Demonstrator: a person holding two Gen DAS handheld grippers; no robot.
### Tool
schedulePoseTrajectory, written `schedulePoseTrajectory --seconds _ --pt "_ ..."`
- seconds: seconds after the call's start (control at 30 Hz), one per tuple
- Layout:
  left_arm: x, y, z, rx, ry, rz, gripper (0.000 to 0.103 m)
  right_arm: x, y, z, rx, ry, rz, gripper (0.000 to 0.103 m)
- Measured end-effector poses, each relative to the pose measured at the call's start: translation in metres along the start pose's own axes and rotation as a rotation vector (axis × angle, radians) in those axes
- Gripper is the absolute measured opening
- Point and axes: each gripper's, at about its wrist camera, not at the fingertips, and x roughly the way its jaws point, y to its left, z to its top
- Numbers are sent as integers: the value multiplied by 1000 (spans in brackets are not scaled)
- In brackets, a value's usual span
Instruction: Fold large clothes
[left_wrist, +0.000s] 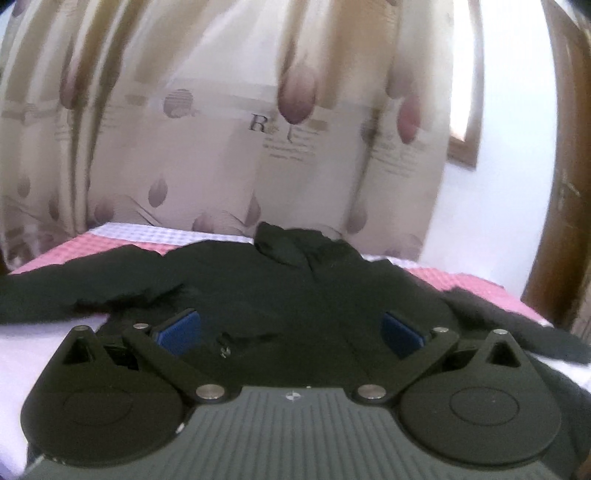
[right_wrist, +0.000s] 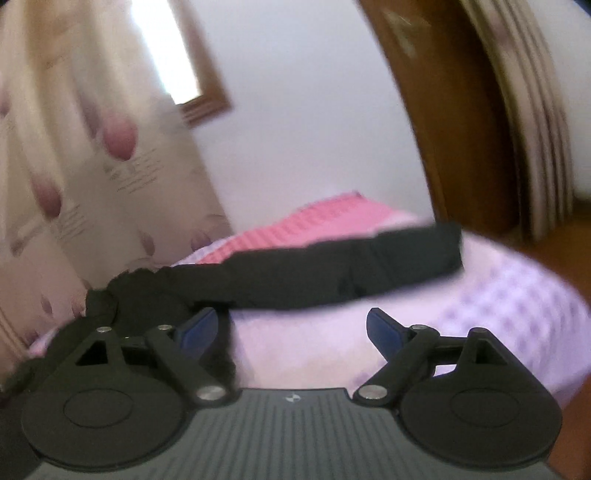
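Curtain (left_wrist: 221, 129) behind checked bedspread (left_wrist: 122, 236); black garment (left_wrist: 280, 280) spread, possibly hooded.

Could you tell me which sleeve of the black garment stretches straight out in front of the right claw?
It is the sleeve lying across the checked cloth beyond the open right claw. The other sleeve lies to the left of the open left claw.

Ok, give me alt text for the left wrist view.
A black long-sleeved garment lies spread on a pink and white checked bedcover, sleeves out to both sides. The open left gripper hovers over its near edge; a beige floral curtain hangs behind.
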Motion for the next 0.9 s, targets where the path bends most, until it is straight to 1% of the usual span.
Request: schedulePoseTrajectory --seconds 0.03,0.07,0.17,0.2,0.23,0.27,0.3,0.37,0.4,0.43,0.47,0.5,0.57,0.6,0.67,0.77,0.8,0.83,0.9 --pt "-1 -4 -2 14 8 8 103 0 -4 -3 48 17 13 89" --pt "2 -11 -5 40 20 20 103 1 -3 -5 63 30 15 89" --pt "7 -20 -9 82 53 43 103 19 7 -6 70 70 21 89" --pt "10 -21 -9 84 69 46 103 26 11 -5 79 98 27 90" --pt "10 -21 -10 81 80 41 103 36 19 -5 84 151 24 91" --pt "12 -21 -10 80 92 43 103 45 26 -4 76 192 6 91" --pt "13 -21 -10 79 102 53 103 52 37 -4 54 222 -15 91" --pt "13 -20 -11 72 107 59 103 66 62 -4 -31 248 -29 92" --pt "14 -20 -12 70 118 63 103 72 74 -3 -73 254 -41 96" --pt "15 -21 -12 66 131 66 103 78 87 -3 -108 257 -70 99" --pt "17 -20 -13 60 143 65 103 84 101 -2 -133 246 -100 100" --pt "18 -19 -13 56 151 60 103 88 114 -2 -155 224 -109 100" --pt "21 -17 -13 46 171 68 103 93 130 -2 -180 184 -53 100" --pt "23 -15 -13 43 183 73 103 98 139 -3 -186 164 -14 103" --pt "27 -13 -13 35 205 79 103 113 153 -8 -230 157 22 103" --pt "36 -8 -13 9 244 104 103 155 173 -21 -352 270 35 103" --pt "39 -7 -13 2 251 107 103 167 178 -26 -379 293 22 103" --pt "42 -6 -12 -1 252 117 103 178 182 -32 -402 297 3 103" --pt "51 -5 -9 -2 253 158 103 197 189 -46 -494 281 -63 103"
